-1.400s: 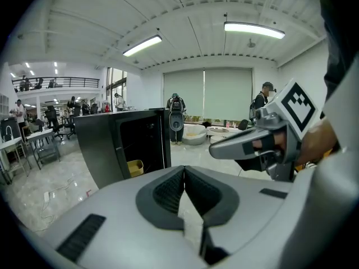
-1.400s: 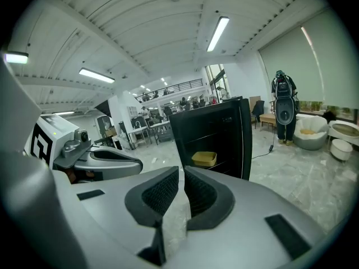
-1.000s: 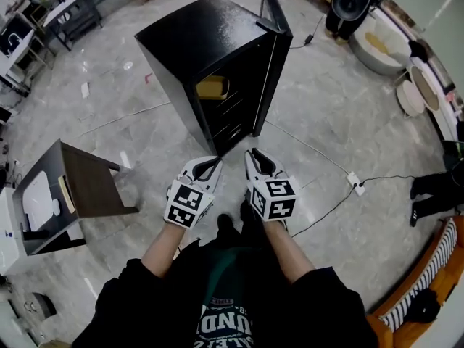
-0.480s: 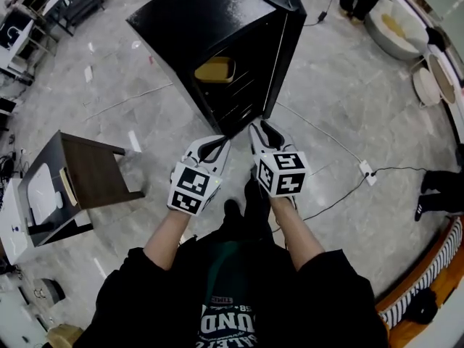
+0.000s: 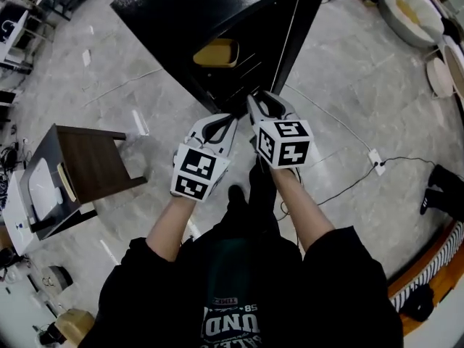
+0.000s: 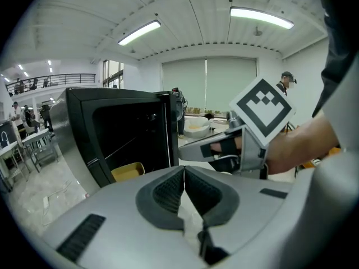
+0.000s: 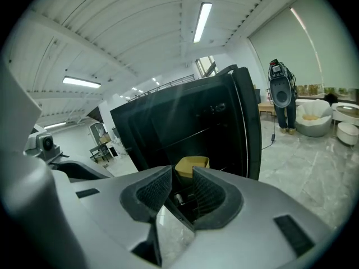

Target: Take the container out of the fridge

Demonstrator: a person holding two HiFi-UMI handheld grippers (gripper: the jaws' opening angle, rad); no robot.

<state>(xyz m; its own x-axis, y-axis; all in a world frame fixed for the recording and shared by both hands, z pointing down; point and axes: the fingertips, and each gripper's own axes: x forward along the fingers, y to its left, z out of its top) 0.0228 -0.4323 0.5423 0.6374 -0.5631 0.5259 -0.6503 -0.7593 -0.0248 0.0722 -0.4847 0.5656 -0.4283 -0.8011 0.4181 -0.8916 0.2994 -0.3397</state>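
A black fridge (image 5: 188,13) stands on the marble floor with its door (image 5: 301,20) swung open to the right. A yellow container (image 5: 216,52) sits on an upper shelf inside. Both grippers are held side by side just in front of the fridge's lower opening. My left gripper (image 5: 226,119) is shut and empty; its own view shows the pads together (image 6: 184,170) and the container (image 6: 128,171) beyond. My right gripper (image 5: 259,100) points into the fridge. Its jaws (image 7: 182,175) are opening with nothing between them, and the container (image 7: 192,164) shows well beyond the gap.
A small dark wooden side table (image 5: 90,162) stands at the left. A power strip with a cable (image 5: 377,158) lies on the floor at the right. Someone's dark shoes (image 5: 442,187) are at the far right. A person (image 7: 280,94) stands beyond the door.
Both grippers have moved forward and now reach the fridge's open front, which fills more of the head view. The right jaws have parted.
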